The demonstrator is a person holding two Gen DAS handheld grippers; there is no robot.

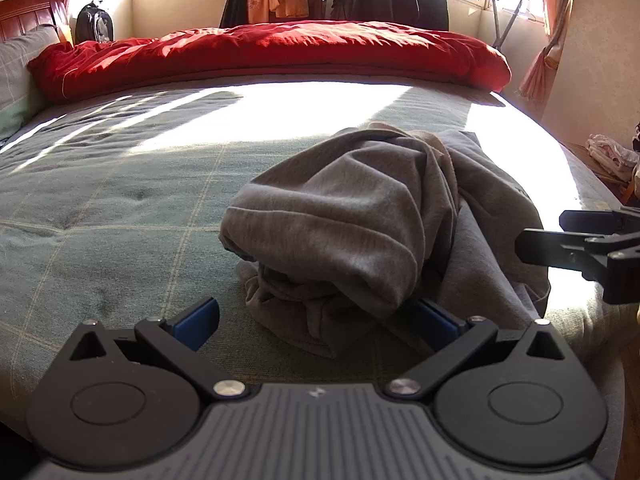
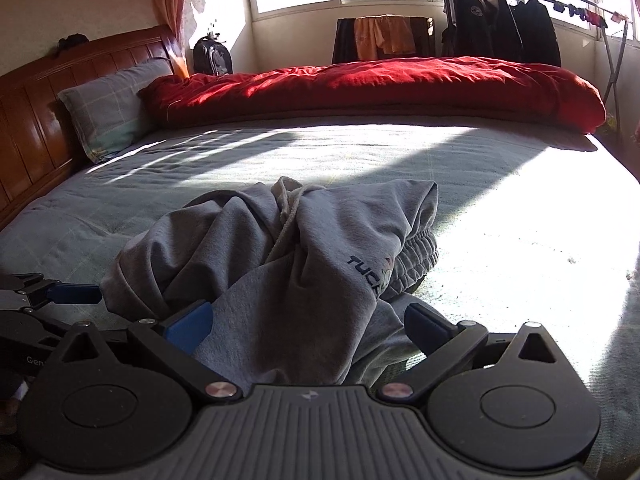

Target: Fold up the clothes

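Note:
A crumpled grey garment (image 1: 360,232) lies in a heap on the green checked bedspread (image 1: 120,200), near the front edge. In the right wrist view the same garment (image 2: 280,248) shows a drawstring, a ribbed cuff and dark lettering. My left gripper (image 1: 318,322) is open, and the heap's near edge lies between its blue pads (image 1: 200,320). My right gripper (image 2: 306,326) is open too, with grey cloth spread between its fingers (image 2: 188,326). Each gripper shows at the edge of the other's view: the right gripper (image 1: 540,232) beside the heap, the left gripper (image 2: 52,288) at its left side.
A red duvet (image 1: 280,52) lies bunched along the far side of the bed. A checked pillow (image 2: 112,112) leans on the wooden headboard (image 2: 36,120). Beyond the bed stand a backpack (image 2: 212,56) and a rack of dark jackets (image 2: 500,32). Pale folded clothes (image 1: 612,156) sit off the bed's right side.

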